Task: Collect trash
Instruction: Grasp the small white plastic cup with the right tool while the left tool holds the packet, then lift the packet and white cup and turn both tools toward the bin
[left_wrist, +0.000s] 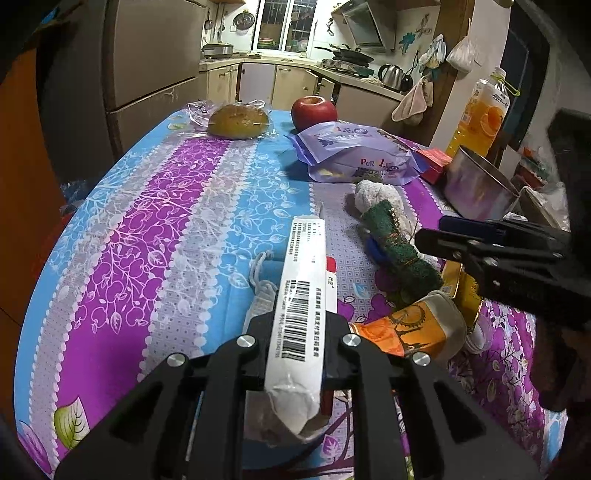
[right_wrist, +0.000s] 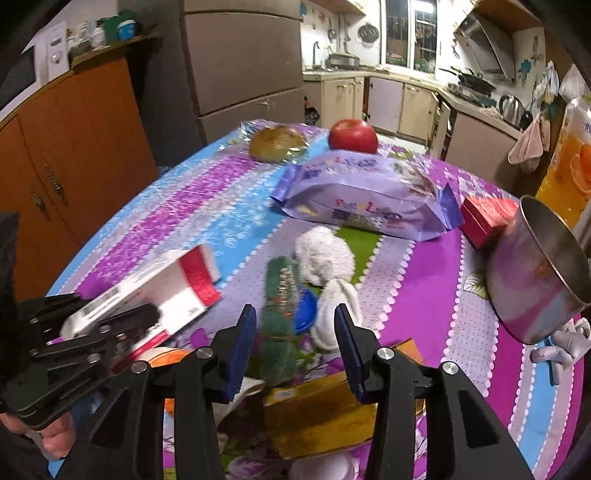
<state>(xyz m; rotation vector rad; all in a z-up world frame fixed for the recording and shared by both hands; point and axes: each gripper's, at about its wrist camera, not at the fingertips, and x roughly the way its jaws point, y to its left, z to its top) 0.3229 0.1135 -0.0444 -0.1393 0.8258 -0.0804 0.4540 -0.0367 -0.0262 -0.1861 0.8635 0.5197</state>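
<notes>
My left gripper (left_wrist: 301, 325) is shut on a white carton with a barcode and red end (left_wrist: 303, 291), held above the table; it also shows in the right wrist view (right_wrist: 155, 299). My right gripper (right_wrist: 295, 325) is open, its blue pads either side of a white plush toy with a green scarf (right_wrist: 317, 273), just above it. The toy (left_wrist: 384, 221) lies mid-table in the left wrist view, with the right gripper (left_wrist: 461, 232) at its right. A yellow flattened box (right_wrist: 317, 413) and an orange wrapper (left_wrist: 410, 332) lie below the grippers.
A purple snack bag (right_wrist: 365, 195), red apple (right_wrist: 352, 136), wrapped bun (right_wrist: 277, 142), red box (right_wrist: 487, 218), steel pot (right_wrist: 535, 280) and juice bottle (left_wrist: 480, 114) stand on the patterned tablecloth (left_wrist: 166, 221). A white face mask (left_wrist: 258, 291) lies under the carton.
</notes>
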